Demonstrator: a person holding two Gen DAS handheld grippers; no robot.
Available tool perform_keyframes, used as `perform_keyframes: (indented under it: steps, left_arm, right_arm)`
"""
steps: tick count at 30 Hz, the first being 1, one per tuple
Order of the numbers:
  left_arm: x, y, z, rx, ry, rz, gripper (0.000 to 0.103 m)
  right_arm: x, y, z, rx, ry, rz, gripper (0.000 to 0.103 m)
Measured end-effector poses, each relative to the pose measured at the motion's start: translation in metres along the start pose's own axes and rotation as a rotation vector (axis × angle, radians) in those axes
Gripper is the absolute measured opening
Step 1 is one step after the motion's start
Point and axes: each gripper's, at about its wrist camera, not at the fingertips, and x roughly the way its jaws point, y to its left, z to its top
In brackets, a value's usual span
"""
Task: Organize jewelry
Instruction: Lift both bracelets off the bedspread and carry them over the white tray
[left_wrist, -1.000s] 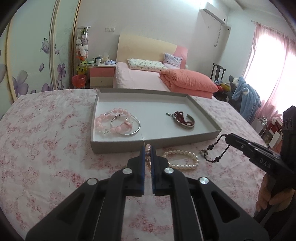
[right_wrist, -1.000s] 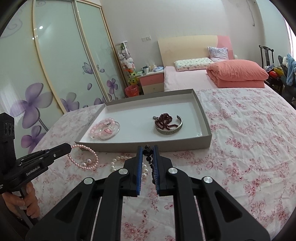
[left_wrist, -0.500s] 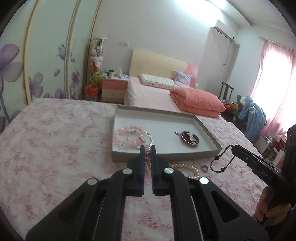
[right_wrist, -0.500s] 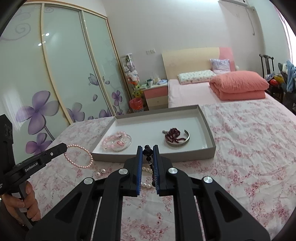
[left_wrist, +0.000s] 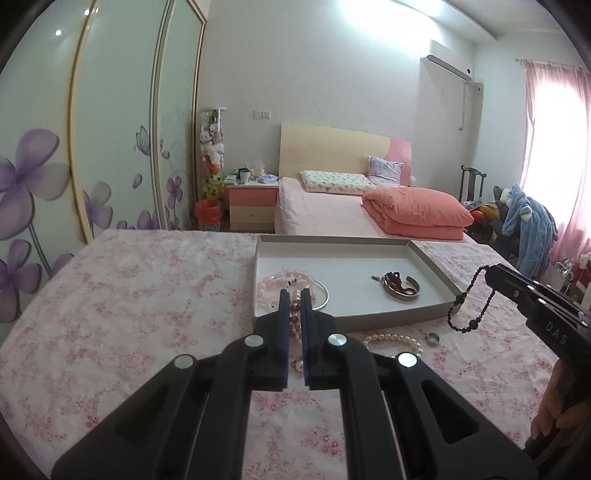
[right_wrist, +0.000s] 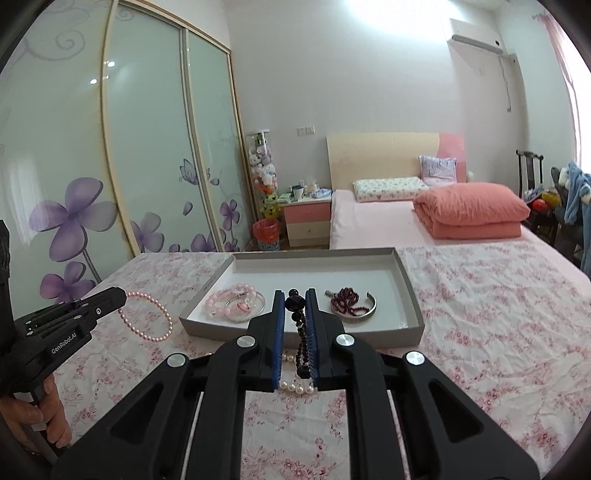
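Note:
My left gripper (left_wrist: 294, 295) is shut on a pink pearl bracelet (right_wrist: 147, 317), which hangs as a loop above the floral cloth, left of the grey tray (left_wrist: 391, 316). My right gripper (right_wrist: 294, 295) is shut on a black bead bracelet (left_wrist: 469, 306) dangling near the tray's front right corner. In the tray lie a pink bead bracelet with a silver bangle (right_wrist: 236, 304) on the left and a dark red bead string in a metal cuff (right_wrist: 352, 306) on the right. A white pearl bracelet (left_wrist: 391, 338) and a small ring (left_wrist: 433, 338) lie on the cloth before the tray.
The table wears a pink floral cloth (left_wrist: 129, 314). A person's hand (right_wrist: 40, 413) holds the left gripper's handle. Behind the table stand a bed with an orange quilt (left_wrist: 417, 214), a nightstand (left_wrist: 253, 205), floral sliding wardrobe doors (right_wrist: 147, 155) and a chair with clothes (left_wrist: 517, 218).
Both grippers have risen and tilted up with their bracelets lifted off the cloth. The tray and loose jewelry sit lower and farther in both views. Grips unchanged.

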Motion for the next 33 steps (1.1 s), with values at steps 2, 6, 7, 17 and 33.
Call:
perform_keyframes:
  steps: [2, 6, 7, 17, 33]
  left_arm:
    - [0.000, -0.002, 0.001, 0.007, -0.006, 0.006, 0.006]
    - [0.001, -0.004, 0.003, 0.012, -0.007, 0.006, 0.006]
    - [0.001, -0.004, 0.003, 0.012, -0.007, 0.006, 0.006]
    - [0.014, -0.011, 0.012, 0.039, -0.013, 0.028, 0.006]
    - [0.084, -0.026, 0.041, 0.079, 0.018, 0.030, 0.006]
  right_arm:
    - [-0.001, 0.001, 0.001, -0.004, -0.008, -0.001, 0.012]
    - [0.000, 0.000, 0.002, -0.004, -0.014, -0.001, 0.012]
    - [0.000, 0.000, 0.002, -0.004, -0.015, -0.001, 0.012]
    - [0.003, -0.006, 0.012, 0.001, -0.053, -0.031, 0.012]
    - [0.064, -0.024, 0.042, 0.036, -0.041, -0.054, 0.012]
